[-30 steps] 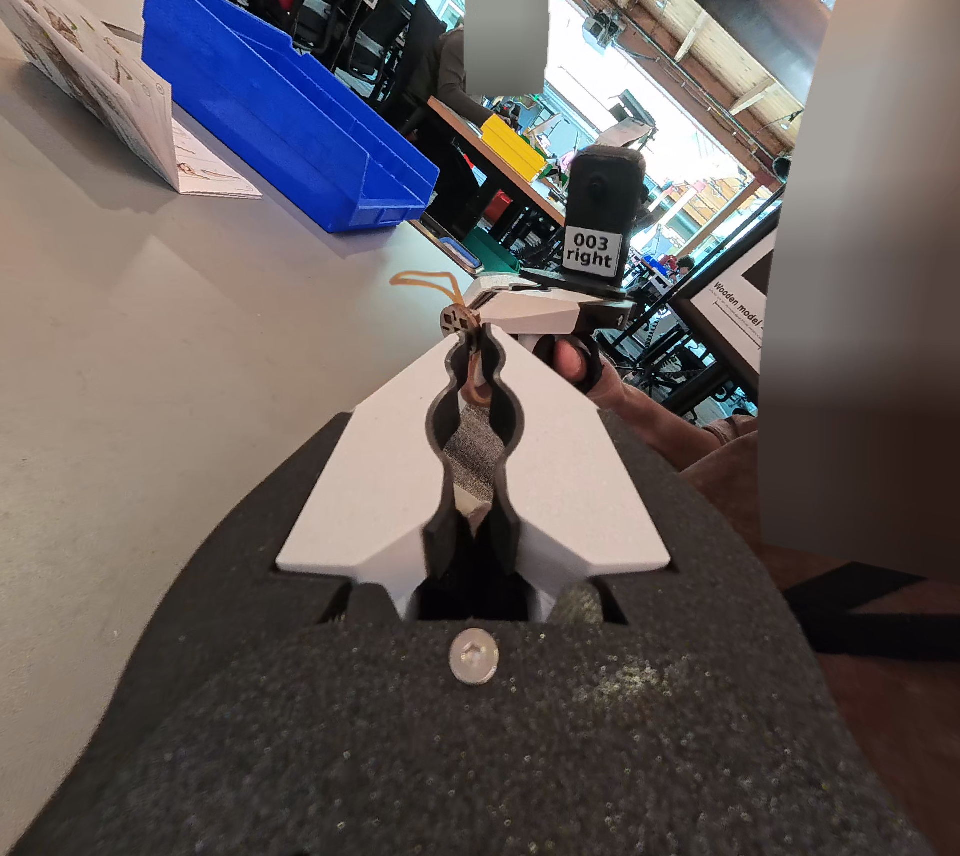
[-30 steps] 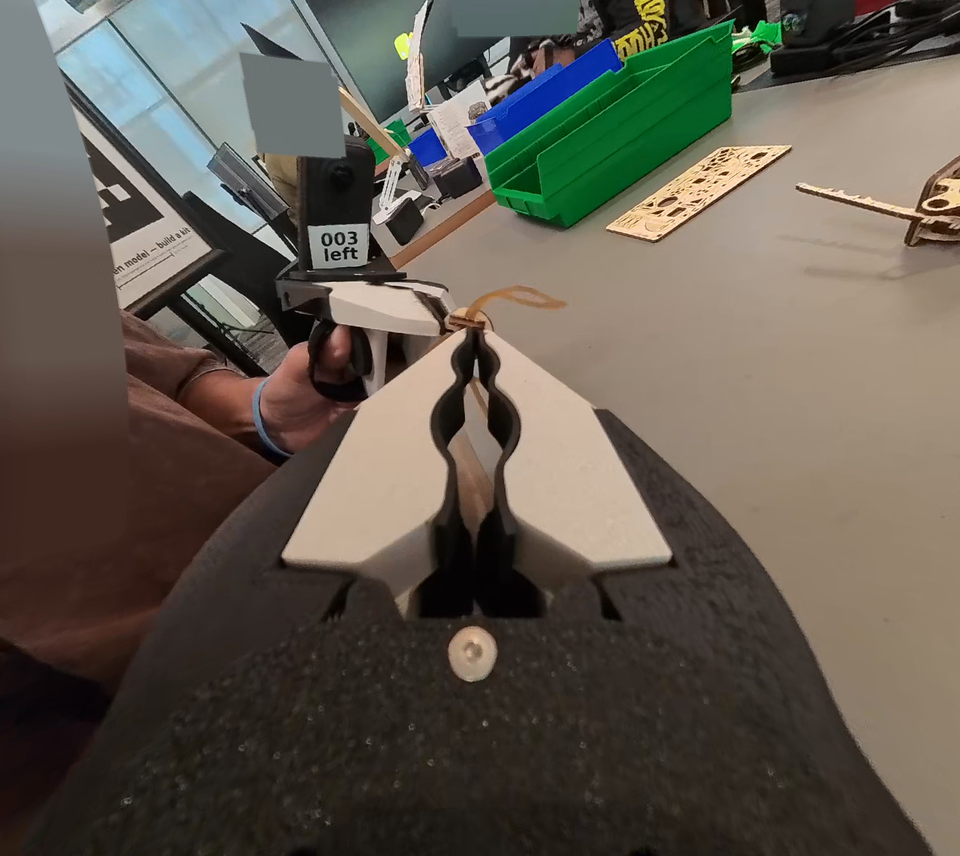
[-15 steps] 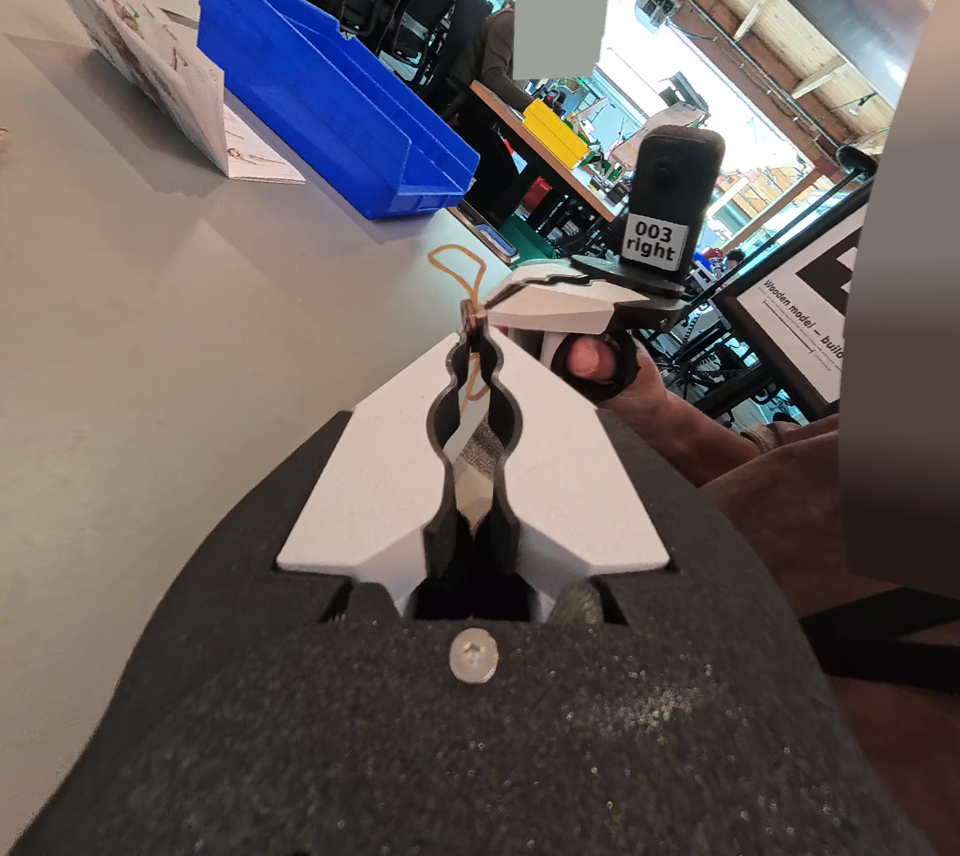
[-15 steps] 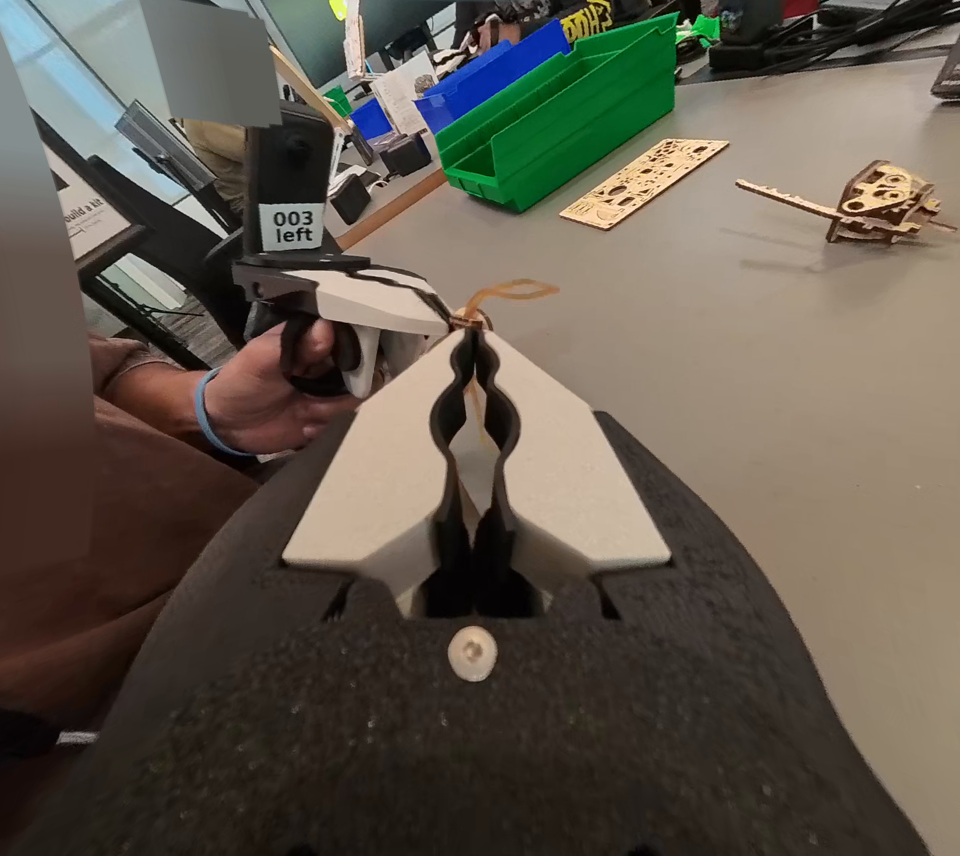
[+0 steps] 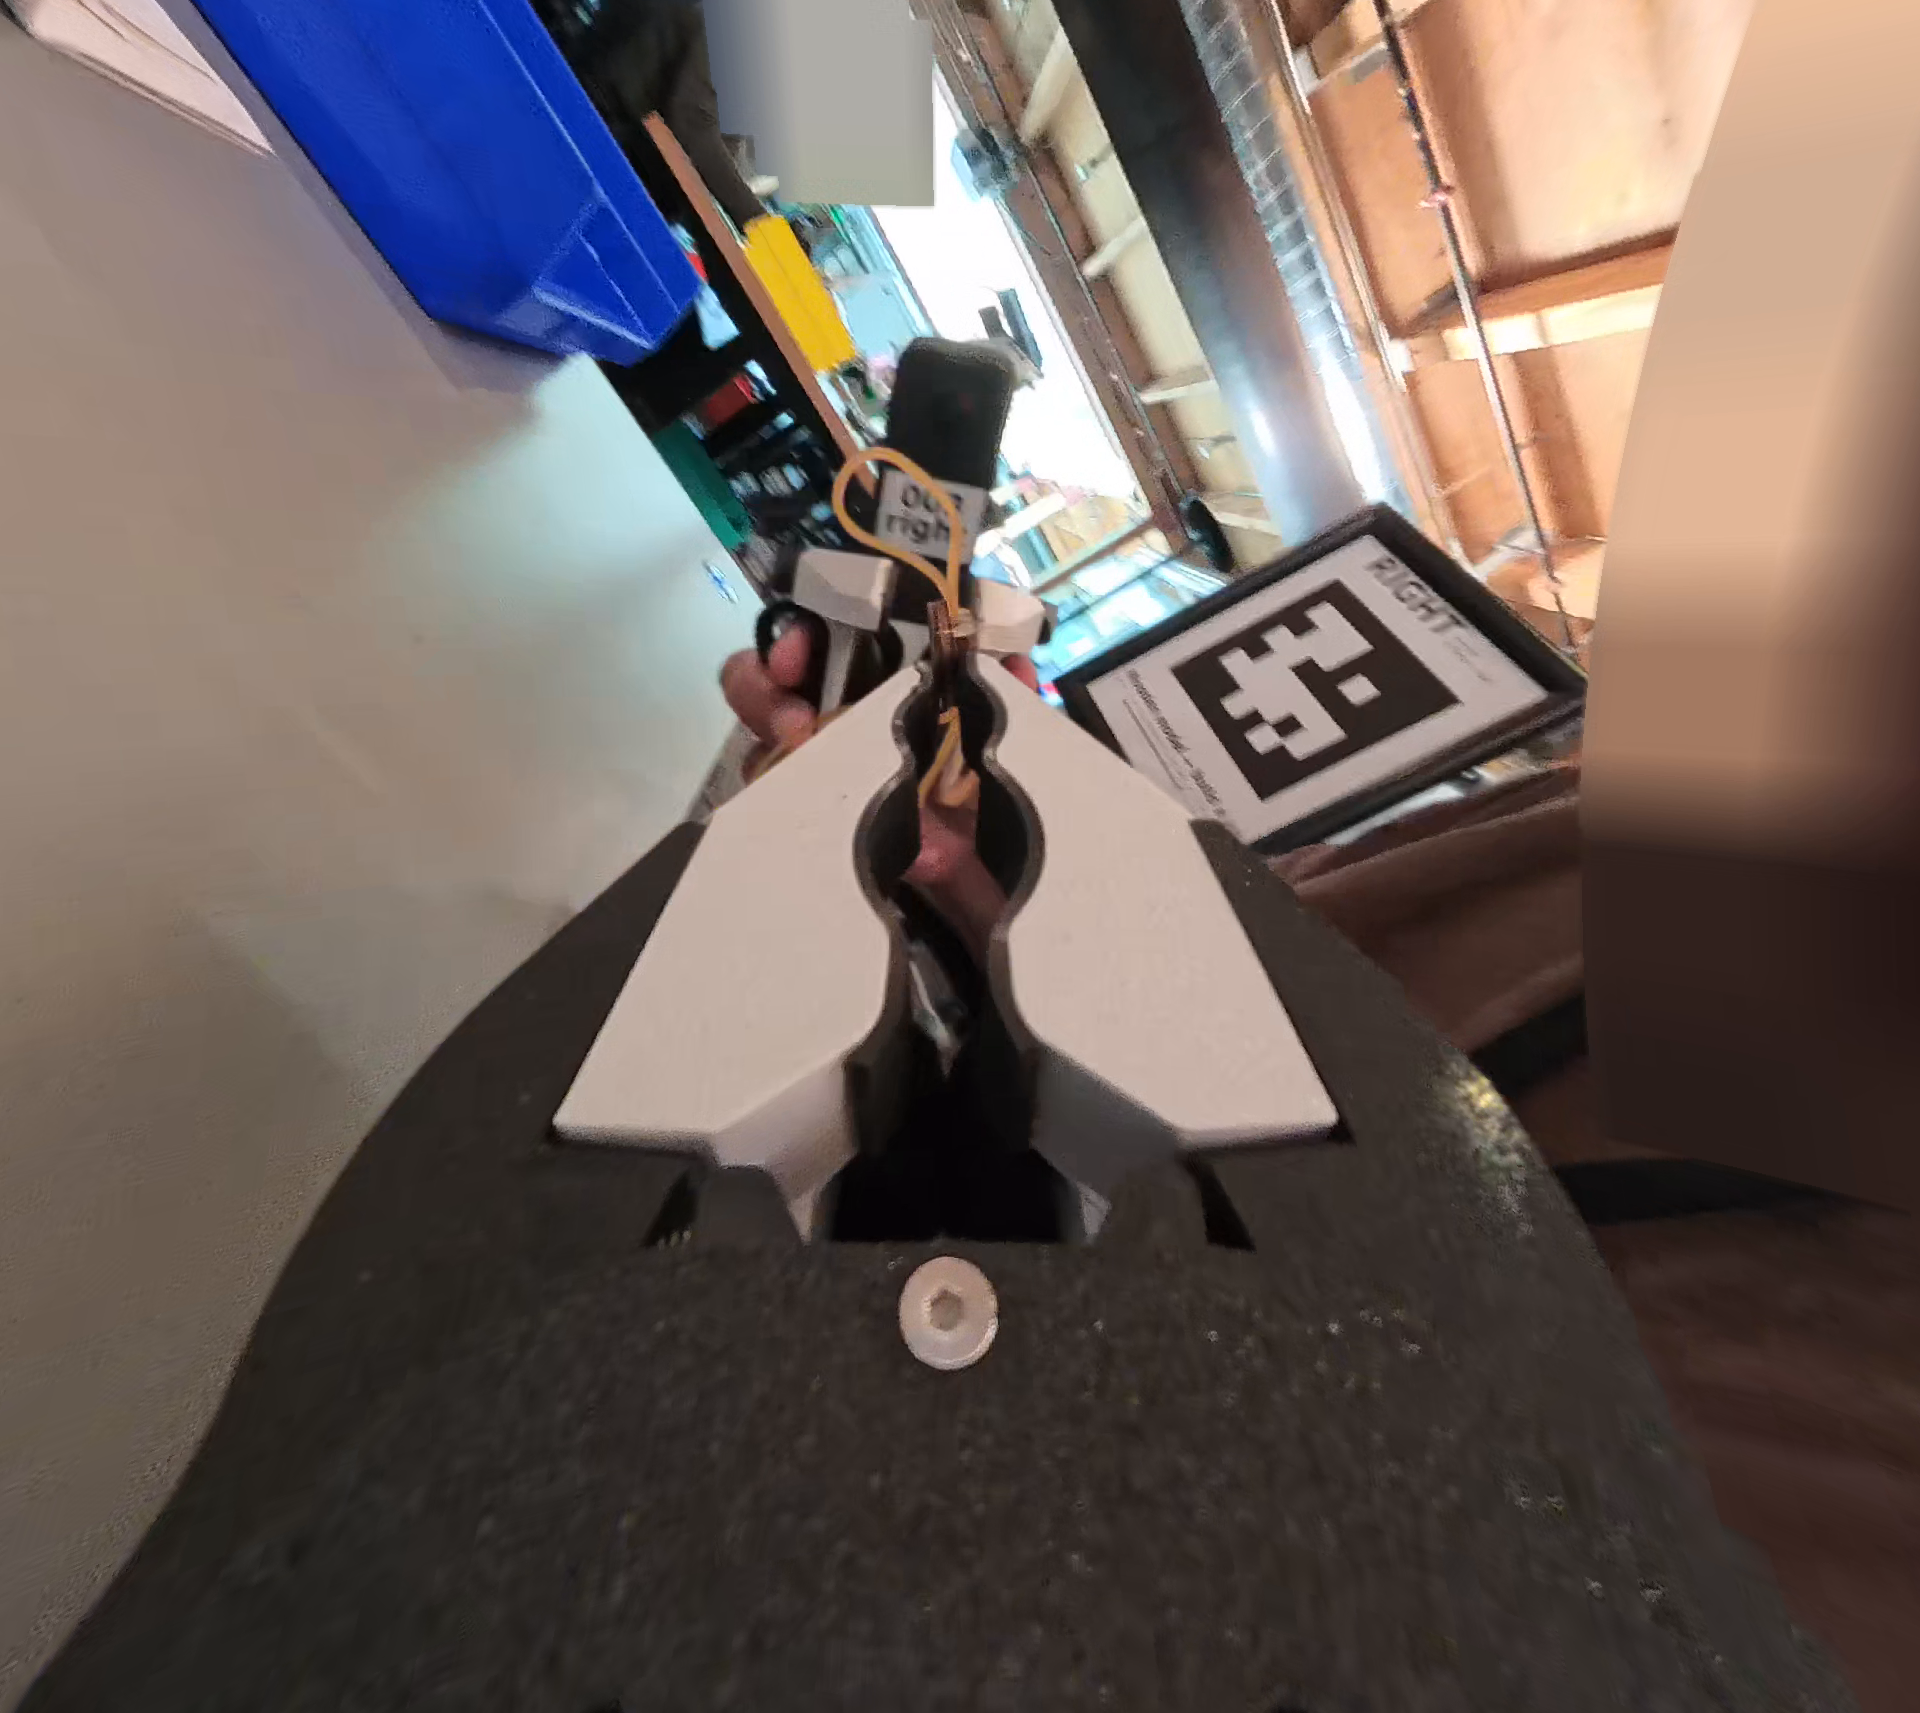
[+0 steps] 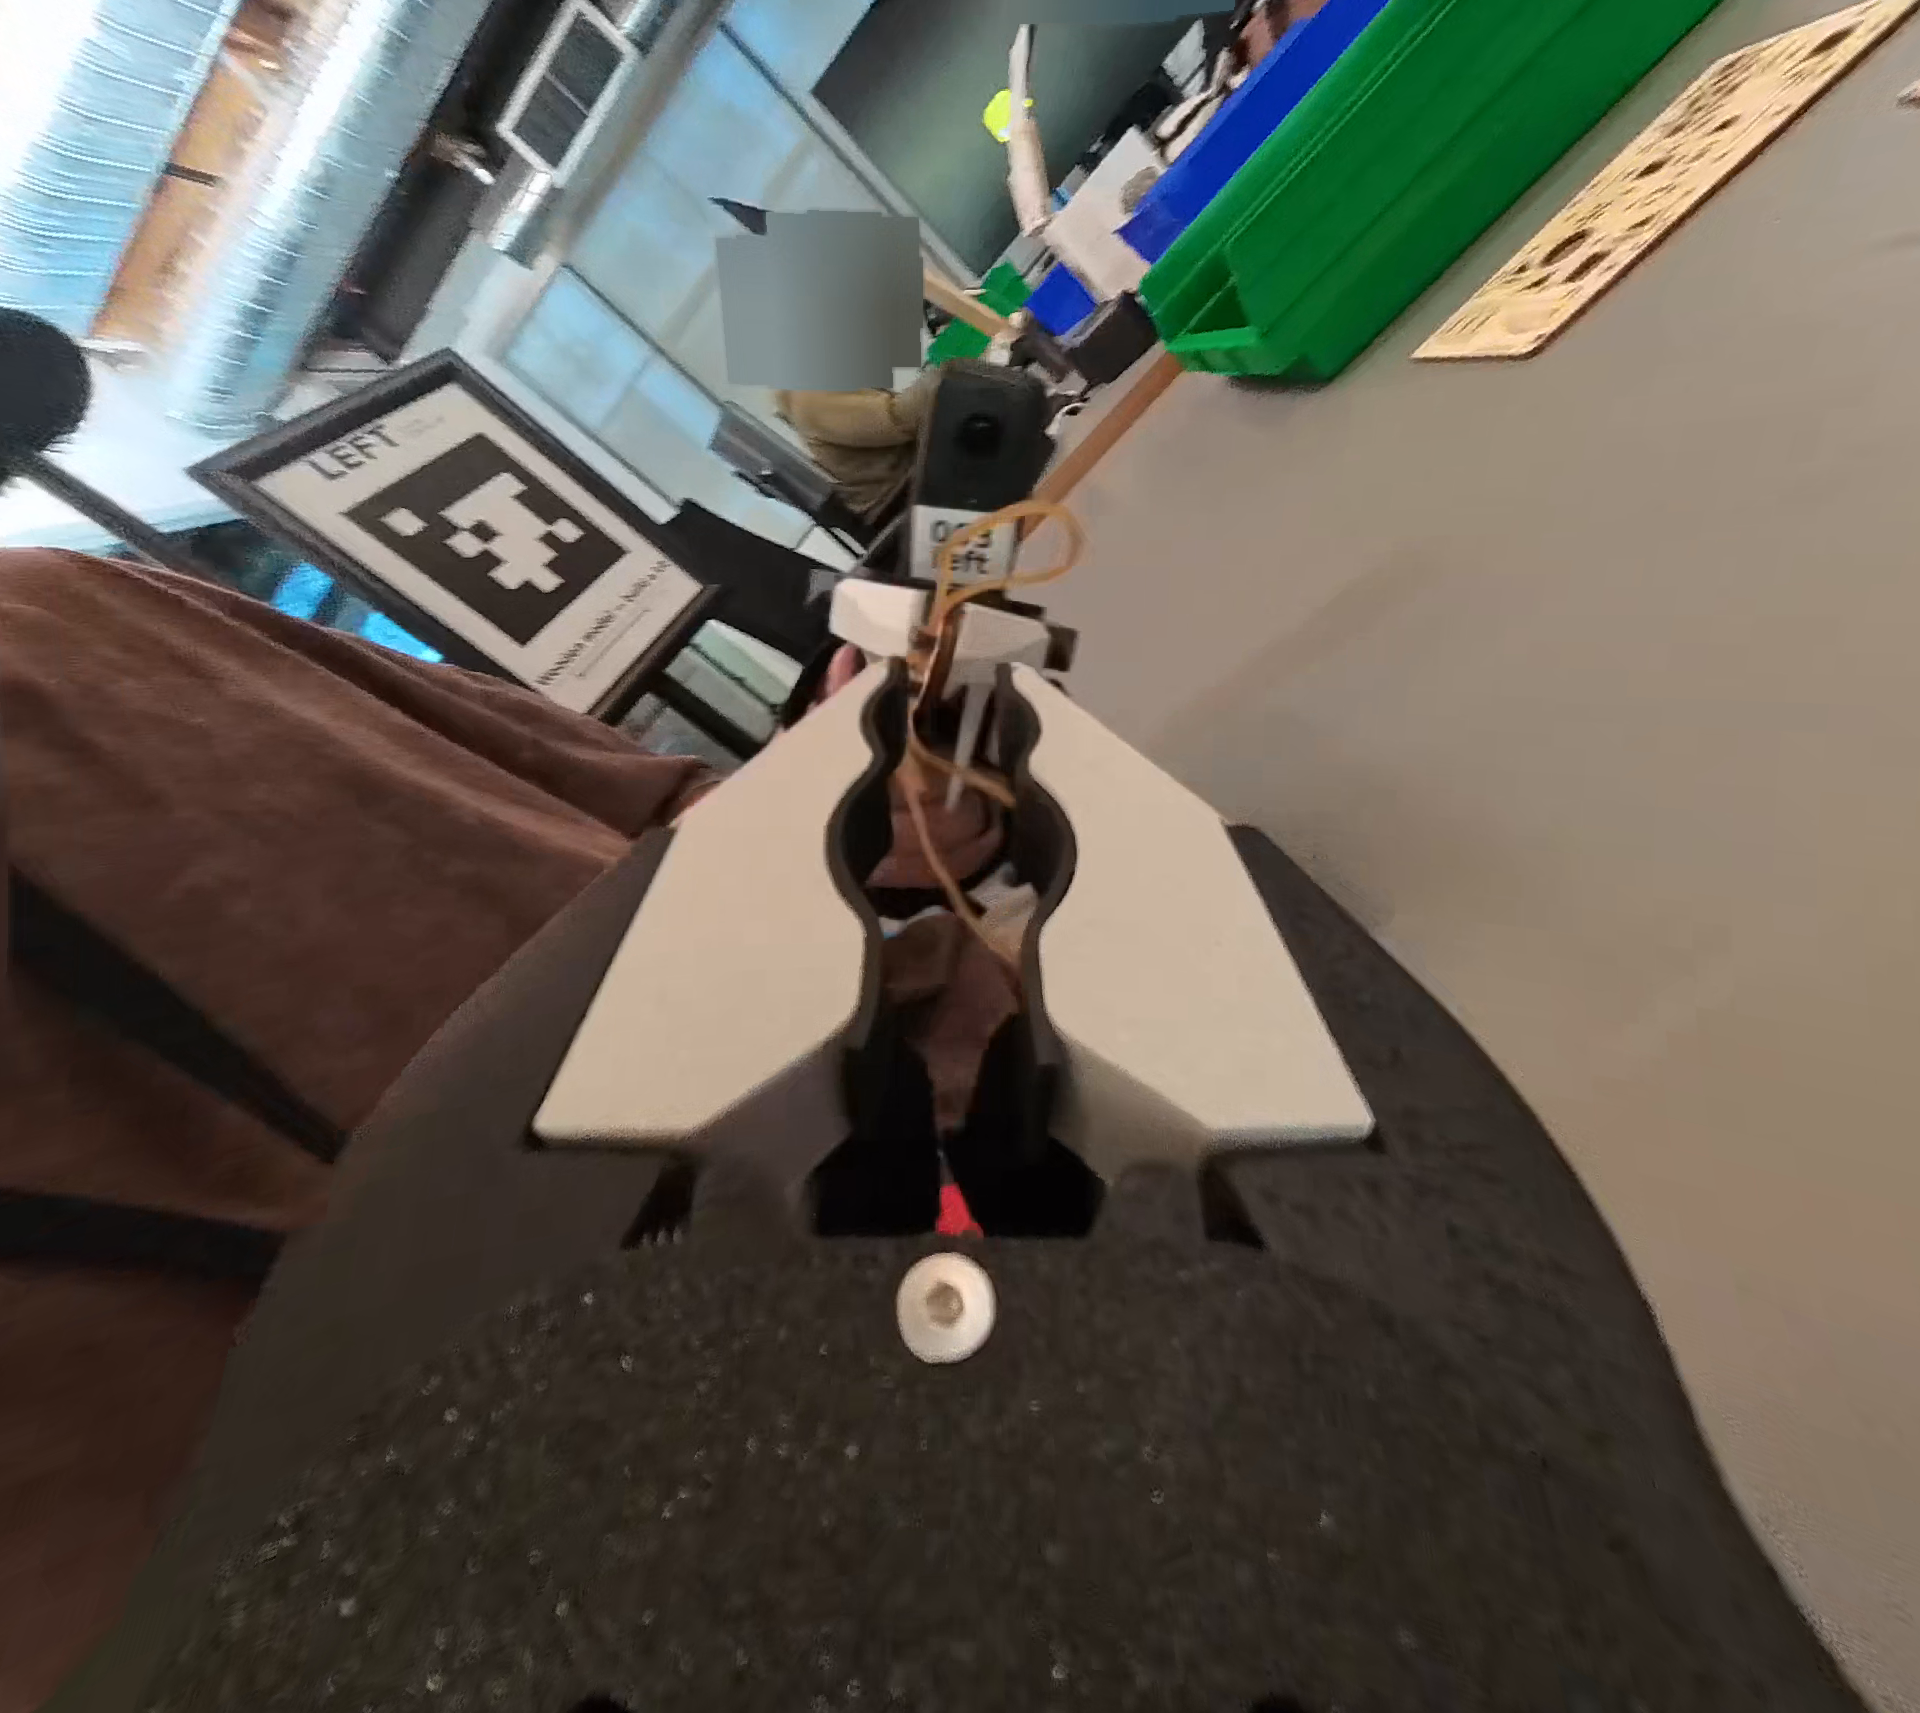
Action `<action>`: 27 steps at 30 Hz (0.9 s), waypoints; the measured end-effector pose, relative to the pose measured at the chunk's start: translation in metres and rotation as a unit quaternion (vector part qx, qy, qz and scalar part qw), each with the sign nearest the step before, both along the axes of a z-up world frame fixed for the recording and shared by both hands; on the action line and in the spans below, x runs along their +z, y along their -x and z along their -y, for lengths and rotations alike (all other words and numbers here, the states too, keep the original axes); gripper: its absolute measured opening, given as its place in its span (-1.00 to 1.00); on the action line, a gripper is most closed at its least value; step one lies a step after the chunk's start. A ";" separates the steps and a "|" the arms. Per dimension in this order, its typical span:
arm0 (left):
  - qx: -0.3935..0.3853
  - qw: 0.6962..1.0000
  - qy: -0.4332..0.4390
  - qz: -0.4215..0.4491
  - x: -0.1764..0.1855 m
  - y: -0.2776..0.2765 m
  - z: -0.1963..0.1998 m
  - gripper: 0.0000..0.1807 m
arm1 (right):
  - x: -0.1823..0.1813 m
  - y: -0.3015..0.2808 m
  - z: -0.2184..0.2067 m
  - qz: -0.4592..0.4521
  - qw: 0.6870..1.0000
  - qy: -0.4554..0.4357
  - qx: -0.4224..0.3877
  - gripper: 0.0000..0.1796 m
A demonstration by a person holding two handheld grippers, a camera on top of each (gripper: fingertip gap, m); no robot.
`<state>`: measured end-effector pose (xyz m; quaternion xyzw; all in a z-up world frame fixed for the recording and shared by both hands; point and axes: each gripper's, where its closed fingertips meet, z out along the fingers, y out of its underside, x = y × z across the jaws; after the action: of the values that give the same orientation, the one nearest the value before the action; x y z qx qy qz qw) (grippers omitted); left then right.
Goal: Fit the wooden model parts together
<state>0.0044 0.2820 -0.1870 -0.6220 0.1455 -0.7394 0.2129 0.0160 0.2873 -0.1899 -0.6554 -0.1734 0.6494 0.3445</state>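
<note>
A small wooden part [image 5: 948,629] with a yellow rubber band [image 5: 883,510] looped through it is held in the air above the grey table [image 5: 260,624]. My left gripper [image 5: 948,676] is shut on it, jaws almost touching. My right gripper [image 6: 943,681] meets it head-on from the other side. Its jaws stand a little apart around the part [image 6: 928,655] and the band [image 6: 1023,546]. Each gripper shows in the other's view, the right one [image 5: 920,614] and the left one [image 6: 940,624]. The frames are blurred, so the part's shape is unclear.
A blue bin [image 5: 395,74] and a white booklet [image 5: 135,22] lie at the far left of the table. A green bin [image 6: 1455,136] and a cut wooden sheet [image 6: 1662,177] lie at the far right. Framed marker signs [image 5: 1320,687] [image 6: 468,541] stand beside the person's brown sleeve [image 6: 312,832]. Both grippers' tips are close together, under 4 cm apart.
Both grippers have rolled and swung to face each other head-on, still joined at the part. The built wooden model on the table has left the right view. The right jaws look slightly wider.
</note>
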 end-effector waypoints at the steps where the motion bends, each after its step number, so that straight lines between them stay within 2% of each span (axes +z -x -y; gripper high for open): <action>1: -0.023 1.000 0.009 0.006 0.000 -0.001 0.005 -1.00 | 0.000 0.003 0.003 -0.006 1.000 0.010 0.014 -0.83; 3: -0.024 1.000 0.011 0.005 -0.001 -0.003 0.006 -1.00 | 0.002 0.007 0.008 -0.021 0.999 0.024 0.034 -0.93; 6: -0.029 1.000 0.011 0.002 -0.002 -0.002 0.006 -1.00 | -0.001 0.007 0.009 -0.008 0.999 0.027 0.036 -0.96; 9: -0.002 0.999 -0.009 -0.037 -0.010 -0.003 -0.002 -0.98 | -0.008 0.006 0.001 0.042 0.999 -0.003 -0.012 -0.96; 11: 0.036 0.990 -0.057 -0.124 -0.027 0.001 -0.012 -0.94 | -0.018 -0.001 -0.012 0.102 0.991 -0.027 -0.077 -0.97; 14: 0.089 0.956 -0.167 -0.223 -0.032 0.008 -0.022 -0.82 | -0.022 -0.008 -0.020 0.145 0.980 -0.041 -0.134 -0.97; 17: 0.094 0.922 -0.248 -0.281 -0.035 0.003 -0.016 -0.69 | -0.025 -0.007 -0.021 0.156 0.974 -0.038 -0.160 -0.97; 22: 0.111 0.865 -0.347 -0.345 -0.037 -0.005 -0.011 -0.53 | -0.024 0.009 -0.014 0.050 0.986 0.065 -0.147 -0.97; 24: 0.124 0.838 -0.386 -0.365 -0.036 -0.006 -0.010 -0.54 | -0.027 0.011 -0.013 -0.001 0.982 0.118 -0.147 -0.97; 26: 0.130 0.812 -0.409 -0.397 -0.041 -0.003 -0.012 -0.74 | -0.026 0.012 -0.012 -0.056 0.975 0.161 -0.139 -0.96; 27: 0.132 0.801 -0.416 -0.410 -0.045 -0.001 -0.014 -0.74 | -0.028 0.014 -0.011 -0.063 0.973 0.175 -0.134 -0.96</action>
<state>0.0058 0.2957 -0.2315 -0.7317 0.4297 -0.2481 0.4673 0.0021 0.2987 -0.2183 -0.6805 0.0546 0.6573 0.3190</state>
